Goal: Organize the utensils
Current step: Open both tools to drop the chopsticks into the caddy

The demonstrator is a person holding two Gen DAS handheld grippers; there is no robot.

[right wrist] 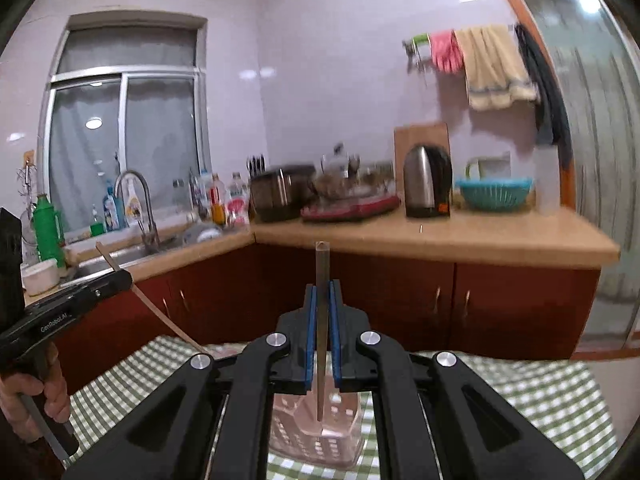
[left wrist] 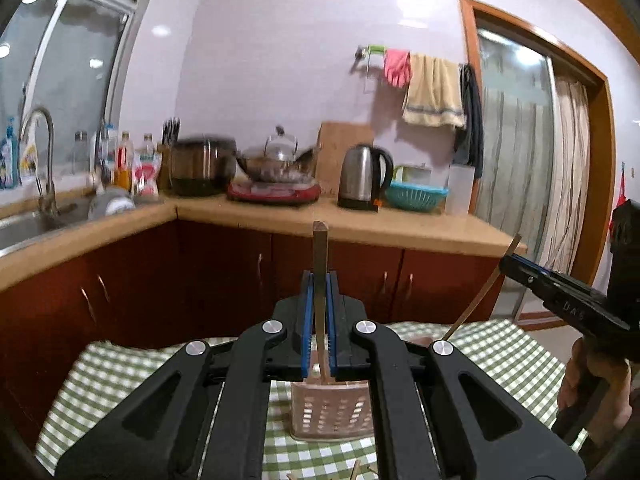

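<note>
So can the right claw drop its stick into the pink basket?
Probably yes. The right claw holds its stick upright right over the pink basket, and nothing sits between the tip and the open top.

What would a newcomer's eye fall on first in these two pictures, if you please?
Each tool grips one chopstick upright over a pink slotted utensil basket on the green checked tablecloth: the left tool holds a wooden chopstick, the right tool a darker chopstick. Behind, a steel kettle stands on the wooden counter.
</note>
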